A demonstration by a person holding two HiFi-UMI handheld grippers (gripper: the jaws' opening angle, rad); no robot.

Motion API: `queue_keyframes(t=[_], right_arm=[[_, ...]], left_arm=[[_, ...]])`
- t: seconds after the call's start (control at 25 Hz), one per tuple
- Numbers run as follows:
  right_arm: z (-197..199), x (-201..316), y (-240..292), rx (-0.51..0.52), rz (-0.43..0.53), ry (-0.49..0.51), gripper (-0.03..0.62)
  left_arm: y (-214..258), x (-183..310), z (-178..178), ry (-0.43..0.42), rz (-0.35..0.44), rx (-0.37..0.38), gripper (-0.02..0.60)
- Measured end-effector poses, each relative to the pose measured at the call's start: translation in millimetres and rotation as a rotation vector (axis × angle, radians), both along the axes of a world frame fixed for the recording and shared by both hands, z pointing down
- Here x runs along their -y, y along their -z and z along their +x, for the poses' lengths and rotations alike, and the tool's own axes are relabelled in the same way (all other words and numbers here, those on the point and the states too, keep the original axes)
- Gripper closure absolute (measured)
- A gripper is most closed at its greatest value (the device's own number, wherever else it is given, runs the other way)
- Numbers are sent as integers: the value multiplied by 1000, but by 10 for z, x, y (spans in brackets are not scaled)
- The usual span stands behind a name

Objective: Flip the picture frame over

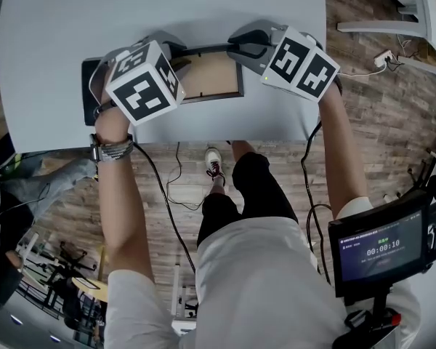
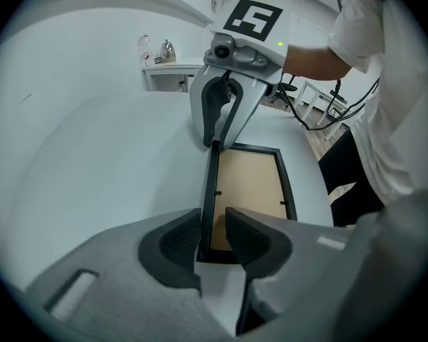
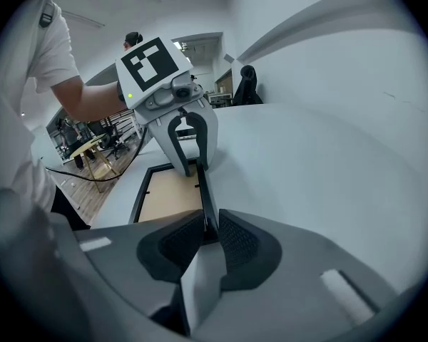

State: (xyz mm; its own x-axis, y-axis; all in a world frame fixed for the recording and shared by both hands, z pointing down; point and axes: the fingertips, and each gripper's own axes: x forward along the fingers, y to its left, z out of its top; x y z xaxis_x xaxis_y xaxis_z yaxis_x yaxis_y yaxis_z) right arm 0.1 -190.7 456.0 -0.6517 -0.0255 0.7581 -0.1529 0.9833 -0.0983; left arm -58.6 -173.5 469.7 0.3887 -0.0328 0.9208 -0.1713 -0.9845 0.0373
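Observation:
The picture frame (image 1: 207,75) lies on the pale table (image 1: 167,6) with its brown backing (image 2: 250,184) up and a thin black rim around it. Both grippers stand at its far long edge, one near each end. My left gripper (image 2: 212,237) is open; the black rim runs between its jaws with a gap beside one pad. My right gripper (image 3: 208,237) is shut on the same rim, its ribbed pads (image 3: 235,241) tight against it. Each gripper shows in the other's view: the right gripper (image 2: 217,130) and the left gripper (image 3: 191,159) straddle the rim. The frame's glass side is hidden.
The table's near edge (image 1: 203,140) runs just below the frame, with wooden floor (image 1: 378,107), cables and the person's legs beneath. A small screen (image 1: 381,249) sits at lower right. White furniture legs (image 1: 381,24) stand at upper right.

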Motion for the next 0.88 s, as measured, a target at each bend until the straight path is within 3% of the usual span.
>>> queue_keyframes(t=[0.2, 0.36, 0.52, 0.64, 0.88], right_arm=[[-9, 31, -11, 6, 14, -21, 510], [27, 90, 4, 11, 47, -70, 510], [122, 186, -10, 40, 66, -148, 511], [231, 254, -52, 60, 87, -232, 547], [287, 158, 140, 97, 126, -339, 589]], left_arm=[[-1, 19, -14, 9, 33, -8, 466], [128, 114, 48, 41, 91, -73, 466], [156, 204, 123, 79, 121, -115, 466], [85, 231, 205, 113, 131, -141, 469], [203, 85, 188, 185, 166, -187, 555]])
